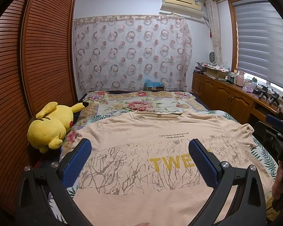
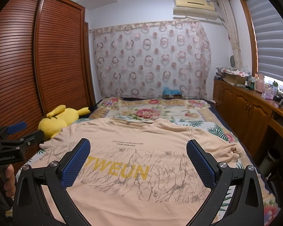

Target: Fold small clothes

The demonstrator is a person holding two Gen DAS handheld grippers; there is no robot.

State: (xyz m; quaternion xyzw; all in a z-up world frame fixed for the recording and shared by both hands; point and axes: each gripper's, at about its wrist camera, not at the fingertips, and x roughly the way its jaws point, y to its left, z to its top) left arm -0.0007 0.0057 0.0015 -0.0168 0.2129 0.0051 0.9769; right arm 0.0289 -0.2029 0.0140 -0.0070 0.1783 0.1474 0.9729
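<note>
Left wrist view: the left claw is spread wide, gripping nothing, above the peach T-shirt. The shirt lies flat, print up, across the near half of the bed, collar toward the far edge. A yellow plush toy lies at the bed's left edge.

Right wrist view: the right claw is likewise spread and empty over the T-shirt. The right sleeve is rumpled near the bed's right edge.

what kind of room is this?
A home bedroom, most likely: a bed with floral bedding, a slatted wardrobe beside it, and a yellow plush toy at the bed's edge. A T-shirt lies spread on the bed for folding.
</note>
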